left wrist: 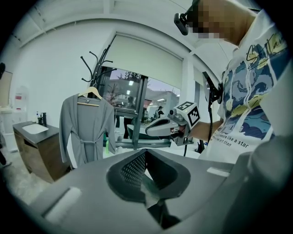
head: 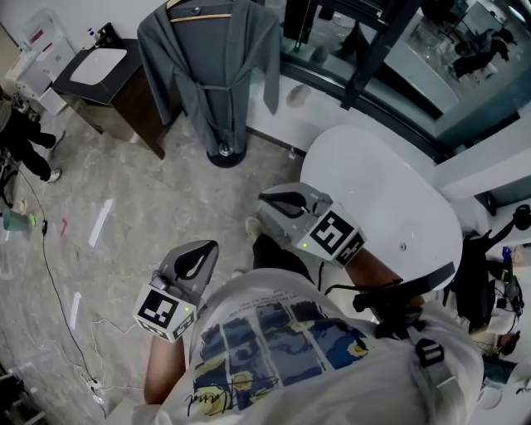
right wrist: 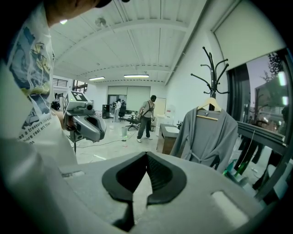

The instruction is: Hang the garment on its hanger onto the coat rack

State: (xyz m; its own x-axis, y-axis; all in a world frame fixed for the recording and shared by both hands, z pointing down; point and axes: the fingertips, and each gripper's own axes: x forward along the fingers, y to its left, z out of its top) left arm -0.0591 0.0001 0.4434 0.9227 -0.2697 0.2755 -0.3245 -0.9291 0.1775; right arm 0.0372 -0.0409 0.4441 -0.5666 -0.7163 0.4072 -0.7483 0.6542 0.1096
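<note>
I am keeping both grippers shut and empty. The left gripper is pressing its jaw tips together with nothing between them, and the right gripper is doing the same. The grey robe is hanging on its wooden hanger from the coat rack, well apart from me across the pale floor. A dark cabinet with a white sink is standing just left of the rack. A white round table is sitting beside my right gripper, and a thin cable is trailing over the floor on my left. The robe is covering the rack's pole, and the head view is cutting off its hooks. My shirt is showing the words "like a star".
</note>
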